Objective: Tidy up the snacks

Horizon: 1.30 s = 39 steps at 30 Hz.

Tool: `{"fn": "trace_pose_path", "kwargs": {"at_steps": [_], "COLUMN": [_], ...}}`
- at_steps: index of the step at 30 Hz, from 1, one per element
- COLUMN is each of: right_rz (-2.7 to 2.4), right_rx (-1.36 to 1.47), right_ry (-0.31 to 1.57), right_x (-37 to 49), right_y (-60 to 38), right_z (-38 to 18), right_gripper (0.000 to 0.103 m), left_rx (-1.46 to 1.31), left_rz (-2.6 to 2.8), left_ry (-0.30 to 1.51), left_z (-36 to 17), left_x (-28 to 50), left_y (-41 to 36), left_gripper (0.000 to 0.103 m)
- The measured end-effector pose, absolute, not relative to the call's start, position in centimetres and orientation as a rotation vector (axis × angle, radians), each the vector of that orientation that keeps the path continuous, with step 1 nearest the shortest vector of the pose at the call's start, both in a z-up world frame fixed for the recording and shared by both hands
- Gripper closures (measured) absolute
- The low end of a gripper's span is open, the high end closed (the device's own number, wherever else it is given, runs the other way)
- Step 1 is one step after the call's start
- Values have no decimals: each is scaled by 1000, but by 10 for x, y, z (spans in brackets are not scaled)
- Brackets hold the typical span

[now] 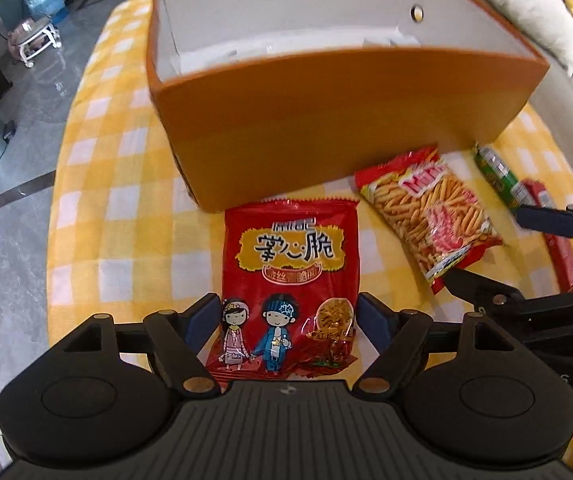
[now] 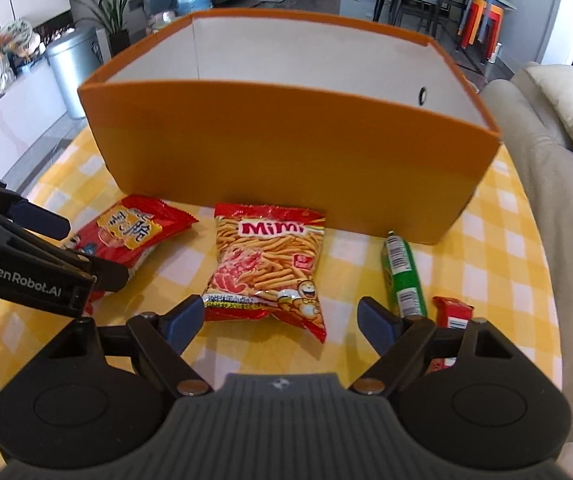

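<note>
A: Entry, snack positions. Where is the red crinkly noodle-snack packet with two cartoon children (image 1: 288, 280)?

B: Flat on the yellow-and-white checked worktop (image 1: 118, 208), just in front of the near wall of the open orange cardboard box with white lining (image 1: 326, 120). In the left wrist view its long axis runs from the camera toward the box, top seam at the box end, print upright to the camera.

A: Left claw (image 1: 288, 320)?

B: Pitched steeply down over the packet's lower half. Jaws wide, one blue pad (image 1: 202, 320) either side of the packet. I cannot tell whether the pads touch the film; they do not visibly press it.

A: And the Mimi packet?

B: The red-and-orange foil Mimi stick-snack packet (image 2: 268, 268) lies flat before the box, to the right of the noodle packet and apart from it. In the right wrist view its name is at the far end, near the box, long axis roughly toward the box with the bottom skewed slightly right.

A: Right claw (image 2: 276, 318)?

B: Angled down at the packet's near end, jaws wide, pads off the foil, nothing held.

A: Others?

B: A green tube-shaped wrapped snack (image 2: 402, 276) lies right of Mimi, long axis toward the box. A small red wrapped bar (image 2: 454, 312) sits just beside it, partly hidden by the claw linkage.
</note>
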State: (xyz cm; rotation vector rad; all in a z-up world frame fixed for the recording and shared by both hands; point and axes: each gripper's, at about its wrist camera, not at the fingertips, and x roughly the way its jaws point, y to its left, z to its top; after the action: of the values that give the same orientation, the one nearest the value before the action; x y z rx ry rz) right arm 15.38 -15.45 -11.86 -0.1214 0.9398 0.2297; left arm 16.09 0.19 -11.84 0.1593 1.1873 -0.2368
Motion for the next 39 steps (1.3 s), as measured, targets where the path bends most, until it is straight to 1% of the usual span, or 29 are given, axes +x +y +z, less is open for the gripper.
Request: {"fn": "trace_pose_path", "kwargs": {"at_steps": [4,7,9,10,11,12,13,16,17,19,21,24,27,29,31,33,34,35,37,39], "right_rz": [240,243,245,247,247,244,241,237,237,227,218,190,172,180,189,199,202,206,219,235], "right_rx": [-99,-78,-60,-53,-47,-47,-50,-42,-36,-30,-24,-22,20,65,89,98,100,99,92,82], "right_ry": [967,982,1007,1020,1033,1034,1030,1040,1047,1067,1074,1092,1083,1056,1015,979,961,940,903,875], "right_x": [158,161,163,163,164,163,162,162,163,162,159,156,151,146,143,141,141,141,141,148], "right_y": [-152,-152,-152,-152,-153,-153,-153,-155,-157,-161,-166,-174,-186,-197,-204,-208,-209,-208,-204,-192], "right_z": [-127,-131,-135,-138,-140,-141,-140,-137,-136,-134,-130,-128,-121,-115,-109,-104,-101,-98,-95,-96], "right_gripper": [23,27,35,42,46,47,51,67,69,74,74,74,72,62,62,57,49,46,45,39], "left_rx": [181,176,171,167,160,152,147,150,145,130,116,73,28,-3,-12,-11,-13,-21,-37,-47], "left_rz": [-222,-208,-197,-194,-194,-193,-196,-197,-195,-196,-192,-194,-200,-205,-191,-160,-147,-136,-114,-94], "left_ry": [1207,1220,1226,1230,1241,1244,1242,1232,1232,1231,1234,1246,1242,1232,1212,1193,1181,1169,1148,1130], "left_z": [-126,-130,-132,-134,-135,-137,-137,-137,-137,-135,-132,-130,-125,-122,-117,-111,-108,-105,-99,-92], "left_x": [165,168,170,171,172,173,173,173,172,171,170,166,158,153,148,145,144,143,144,145], "left_y": [0,0,1,1,1,2,2,1,2,2,0,0,-5,-6,-7,-3,-1,3,9,16], "left_gripper": [13,13,13,13,12,11,10,10,11,18,23,25,25,25,25,25,25,25,25,25]}}
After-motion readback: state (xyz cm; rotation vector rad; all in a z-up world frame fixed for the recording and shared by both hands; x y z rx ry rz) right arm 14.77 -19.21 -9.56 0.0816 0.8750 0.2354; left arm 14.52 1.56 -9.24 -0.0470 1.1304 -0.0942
